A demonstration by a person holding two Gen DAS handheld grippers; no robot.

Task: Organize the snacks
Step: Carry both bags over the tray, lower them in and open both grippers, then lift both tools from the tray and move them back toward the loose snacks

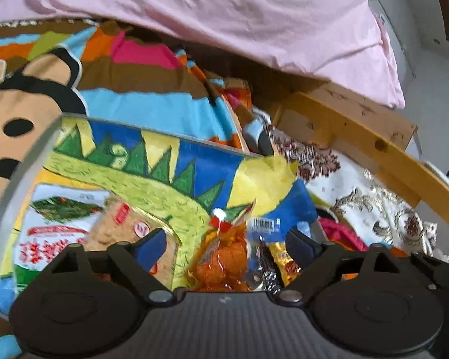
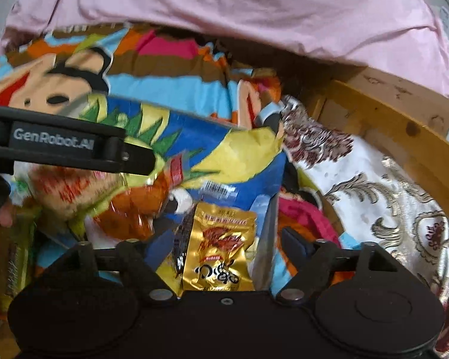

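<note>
A box with a blue, yellow and green dinosaur lining [image 1: 176, 161] holds snack packets on the bed. In the left wrist view my left gripper [image 1: 226, 246] is open above an orange clear-wrapped snack [image 1: 224, 257]; a white and green packet [image 1: 54, 233] and a tan packet [image 1: 116, 227] lie at the left. In the right wrist view my right gripper [image 2: 224, 248] is open with a gold snack packet [image 2: 218, 248] lying between its fingers, not pinched. The left gripper's arm [image 2: 66, 146] crosses the left side above the orange snack [image 2: 131, 209].
A colourful cartoon blanket [image 1: 134, 89] lies behind the box, with a pink sheet [image 1: 224, 15] beyond. A white floral cloth [image 2: 374, 197] and a wooden bed rail [image 2: 404, 137] are to the right. A pink fabric item [image 2: 308, 218] sits beside the box.
</note>
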